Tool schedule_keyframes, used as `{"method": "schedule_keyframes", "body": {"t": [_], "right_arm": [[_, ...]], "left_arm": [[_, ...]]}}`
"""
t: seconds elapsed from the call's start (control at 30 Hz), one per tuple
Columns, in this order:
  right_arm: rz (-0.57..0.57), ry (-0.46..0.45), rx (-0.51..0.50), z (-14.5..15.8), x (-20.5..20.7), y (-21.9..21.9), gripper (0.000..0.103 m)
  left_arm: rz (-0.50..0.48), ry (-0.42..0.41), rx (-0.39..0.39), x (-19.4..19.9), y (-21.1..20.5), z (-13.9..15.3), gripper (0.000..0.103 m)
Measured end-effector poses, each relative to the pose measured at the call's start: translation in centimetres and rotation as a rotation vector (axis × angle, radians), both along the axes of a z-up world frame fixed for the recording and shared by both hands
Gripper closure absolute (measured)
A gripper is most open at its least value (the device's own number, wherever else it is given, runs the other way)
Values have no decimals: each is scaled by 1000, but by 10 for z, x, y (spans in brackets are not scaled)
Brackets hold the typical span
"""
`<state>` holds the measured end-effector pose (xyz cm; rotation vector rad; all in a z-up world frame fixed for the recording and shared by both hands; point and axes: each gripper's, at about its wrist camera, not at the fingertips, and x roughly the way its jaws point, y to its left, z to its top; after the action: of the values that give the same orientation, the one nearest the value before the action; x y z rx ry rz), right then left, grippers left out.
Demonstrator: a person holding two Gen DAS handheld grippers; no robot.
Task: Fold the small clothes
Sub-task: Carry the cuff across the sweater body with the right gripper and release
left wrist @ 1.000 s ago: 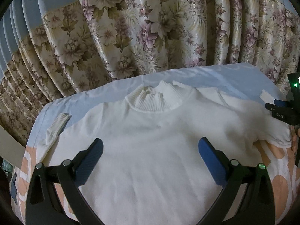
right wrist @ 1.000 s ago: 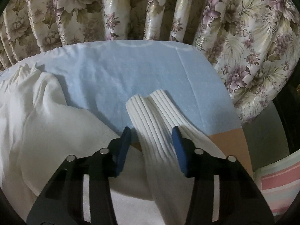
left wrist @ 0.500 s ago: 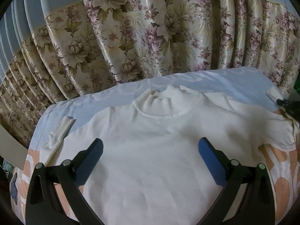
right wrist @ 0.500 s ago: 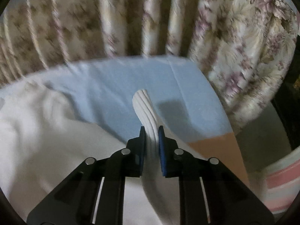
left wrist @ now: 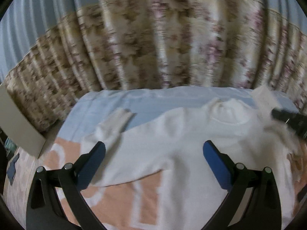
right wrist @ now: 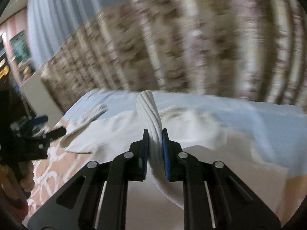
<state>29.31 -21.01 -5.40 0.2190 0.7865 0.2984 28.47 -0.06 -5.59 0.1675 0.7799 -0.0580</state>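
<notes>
Right gripper (right wrist: 155,149): jaws now clamped on ribbed sleeve cuff (right wrist: 148,113), lifted over sweater (left wrist: 172,134) toward bed's left edge | left gripper (left wrist: 153,164): jaws wide, empty | sleeve fold begun.

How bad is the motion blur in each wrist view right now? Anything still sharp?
Left wrist: floral pleated curtain smeared, white knit sweater soft, open left tongs crisp. Right wrist: curtain streaks heavily; right tongs, shut on the ribbed white sleeve cuff, stay sharp. Both show fisheye bending and dim lighting.
</notes>
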Motion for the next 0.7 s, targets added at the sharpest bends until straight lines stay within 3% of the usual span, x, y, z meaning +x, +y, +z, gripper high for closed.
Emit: {"method": "schedule_keyframes", "body": {"t": [0.1,0.23,0.33,0.53,0.7], "right_arm": [[95,98,-30,-29,18,51,87],[139,132,-35,-38,8,70,60],[75,97,-57,-26,-10,43,48],[-153,123,-146,-29,-44,-41,48],[-268,125,-154,-32,-73,-86,48]], "left_arm": [[35,34,-19,5,27,-3,1],[29,59,-66,6,38,-8,1],[2,74,-61,6,25,-18,1],[-146,162,-119,19,-38,-58,1],[-220,225,-81,22,-89,-92,1]]}}
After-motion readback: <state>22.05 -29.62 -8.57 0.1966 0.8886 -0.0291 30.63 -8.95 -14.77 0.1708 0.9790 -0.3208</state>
